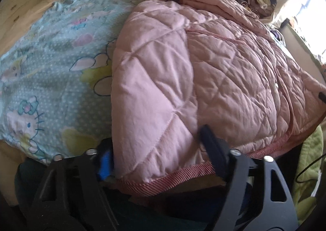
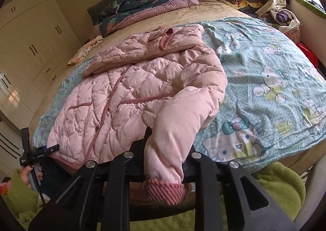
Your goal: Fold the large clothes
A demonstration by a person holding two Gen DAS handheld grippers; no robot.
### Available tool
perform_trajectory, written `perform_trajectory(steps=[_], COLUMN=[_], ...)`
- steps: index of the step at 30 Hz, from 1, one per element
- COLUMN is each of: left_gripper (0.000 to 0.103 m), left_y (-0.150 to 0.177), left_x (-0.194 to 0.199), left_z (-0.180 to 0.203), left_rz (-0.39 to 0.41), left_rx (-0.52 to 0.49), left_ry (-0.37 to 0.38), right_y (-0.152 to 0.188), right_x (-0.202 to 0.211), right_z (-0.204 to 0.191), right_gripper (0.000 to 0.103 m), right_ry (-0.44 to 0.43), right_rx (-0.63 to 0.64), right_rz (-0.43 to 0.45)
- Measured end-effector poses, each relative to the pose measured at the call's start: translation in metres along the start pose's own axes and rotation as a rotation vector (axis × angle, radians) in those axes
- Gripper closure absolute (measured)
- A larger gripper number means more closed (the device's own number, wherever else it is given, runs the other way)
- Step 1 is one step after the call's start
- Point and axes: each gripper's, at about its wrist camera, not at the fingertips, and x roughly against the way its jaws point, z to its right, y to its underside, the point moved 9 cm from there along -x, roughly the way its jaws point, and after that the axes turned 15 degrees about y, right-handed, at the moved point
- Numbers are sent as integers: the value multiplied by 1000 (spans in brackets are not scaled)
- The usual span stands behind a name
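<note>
Meanwhile, a pink quilted puffer jacket (image 2: 142, 88) lies lengthwise on the cartoon-print bedsheet (image 2: 264, 80), hem nearest both hands. The right gripper (image 2: 165, 161) pinches the sleeve cuff (image 2: 167, 190) closed; the left gripper (image 1: 154, 149), half-open fingers (image 1: 212, 141) straddling the ribbed hem corner (image 1: 163, 182), has not visibly clamped.

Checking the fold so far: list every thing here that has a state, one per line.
Jacket: front up on the bed, buttoned, unfolded.
Right sleeve: lifted, bent over the near edge.
Right gripper: shut on the sleeve near its cuff.
Left gripper: jaws astride the other sleeve, grip unclear.
Sheet: spread, wrinkled.
</note>
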Motion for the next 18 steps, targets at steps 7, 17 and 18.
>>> perform_trajectory(steps=[7, 17, 18], left_gripper=[85, 91, 91], left_y=[-9, -27, -30], left_x=[7, 19, 21], left_z=[13, 16, 17], left_rz=[37, 95, 105], left_rx=[-58, -57, -64], left_ry=[-3, 34, 34], right_y=[27, 66, 58], right_x=[-17, -30, -22], right_z=[6, 4, 1], right_gripper=[71, 73, 82], right_ry=[12, 97, 92], right_rx=[7, 89, 101], right_rz=[-93, -146, -99])
